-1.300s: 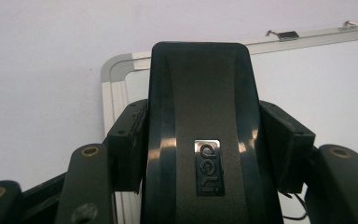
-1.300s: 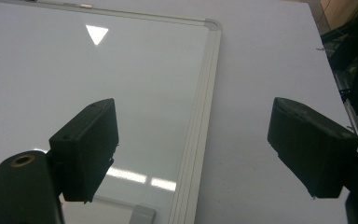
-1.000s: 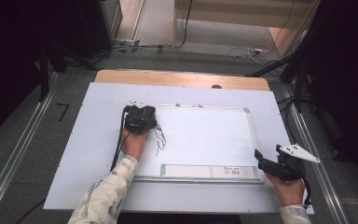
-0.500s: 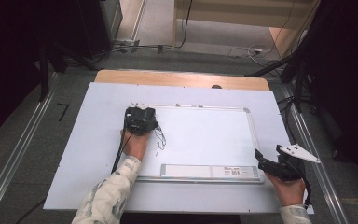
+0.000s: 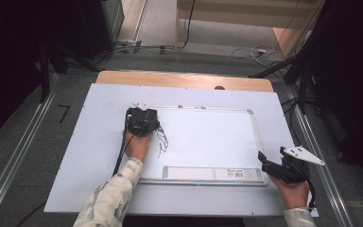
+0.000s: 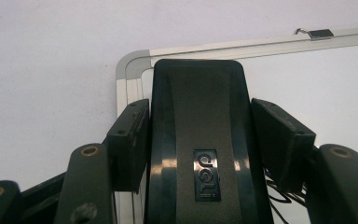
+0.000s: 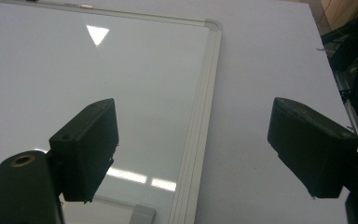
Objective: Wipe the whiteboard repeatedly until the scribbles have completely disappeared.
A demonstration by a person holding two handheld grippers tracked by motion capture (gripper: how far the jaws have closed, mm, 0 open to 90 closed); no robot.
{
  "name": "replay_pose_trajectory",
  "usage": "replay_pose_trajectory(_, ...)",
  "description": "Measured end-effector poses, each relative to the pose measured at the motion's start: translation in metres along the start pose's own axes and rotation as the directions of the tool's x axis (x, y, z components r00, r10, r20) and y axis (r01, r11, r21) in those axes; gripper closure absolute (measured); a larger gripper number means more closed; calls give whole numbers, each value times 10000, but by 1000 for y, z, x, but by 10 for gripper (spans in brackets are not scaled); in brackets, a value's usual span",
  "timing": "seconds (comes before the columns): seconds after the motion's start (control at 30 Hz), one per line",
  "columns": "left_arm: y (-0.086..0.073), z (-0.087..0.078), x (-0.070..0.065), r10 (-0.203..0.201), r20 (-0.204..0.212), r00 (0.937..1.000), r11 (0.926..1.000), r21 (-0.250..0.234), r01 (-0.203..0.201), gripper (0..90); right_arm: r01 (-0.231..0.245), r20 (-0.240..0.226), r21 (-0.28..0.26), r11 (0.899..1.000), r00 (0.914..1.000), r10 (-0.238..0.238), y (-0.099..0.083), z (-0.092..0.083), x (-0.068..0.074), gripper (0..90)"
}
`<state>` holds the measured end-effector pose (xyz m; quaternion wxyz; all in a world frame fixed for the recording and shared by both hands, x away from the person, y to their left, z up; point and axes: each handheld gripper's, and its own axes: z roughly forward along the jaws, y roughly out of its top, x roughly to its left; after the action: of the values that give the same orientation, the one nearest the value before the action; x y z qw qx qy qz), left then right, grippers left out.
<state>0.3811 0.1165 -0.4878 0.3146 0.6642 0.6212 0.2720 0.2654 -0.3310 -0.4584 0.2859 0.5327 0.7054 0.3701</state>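
Observation:
A white whiteboard (image 5: 208, 137) with a silver frame lies flat on the pale table (image 5: 99, 151). My left gripper (image 5: 142, 120) rests at the board's top left corner, shut on a black board eraser (image 6: 200, 140). In the left gripper view both pads (image 6: 130, 140) press the eraser's long sides, and its top carries a small logo plate. Thin black scribbles (image 5: 160, 142) mark the board just right of that hand. My right gripper (image 5: 272, 153) hovers at the board's lower right corner, open, with nothing between its fingers (image 7: 88, 140).
A grey pen tray (image 5: 212, 173) with a label runs along the board's near edge. Small metal clips (image 6: 314, 33) sit on the far frame. A wooden strip (image 5: 184, 80) borders the table's far edge, with cables on the floor beyond.

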Motion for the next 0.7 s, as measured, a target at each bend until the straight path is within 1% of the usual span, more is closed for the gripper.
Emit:
replay_pose_trajectory(0.1,0,0,0,-16,-52,10000,10000,70,16,402,9,3,-4,10000,10000,-9,0,0,0,149)
replay_pose_trajectory(0.13,0,1,1,-121,-90,9999,9998,152,122,380,-16,10,3,10000,10000,15,0,0,0,149)
replay_pose_trajectory(0.17,-1,2,2,-247,3,9997,9993,275,247,356,-32,11,5,10000,10000,32,0,-1,-1,149)
replay_pose_trajectory(0.2,-2,3,3,-288,67,9996,9989,374,285,354,-35,19,7,10000,10000,35,0,-1,-1,149)
replay_pose_trajectory(0.27,-3,4,2,-171,79,9998,9992,362,168,373,-27,15,5,10000,10000,27,0,-1,-1,149)
replay_pose_trajectory(0.33,-2,3,0,-59,-28,10000,9996,266,60,400,-22,19,4,10000,10000,22,0,-1,-1,149)
replay_pose_trajectory(0.47,0,5,0,13,14,10000,9997,251,-13,405,-39,12,16,10000,10000,39,0,0,0,150)
replay_pose_trajectory(0.6,3,8,-3,271,178,9995,9992,280,-275,406,-9,5,-10,10000,10000,9,0,0,0,150)
replay_pose_trajectory(0.63,3,9,-5,295,268,9992,9992,255,-302,406,-12,4,-11,10000,10000,12,0,0,0,150)
replay_pose_trajectory(0.7,2,8,-11,506,343,9981,9982,294,-517,405,-12,9,-11,10000,10000,12,0,1,-1,151)
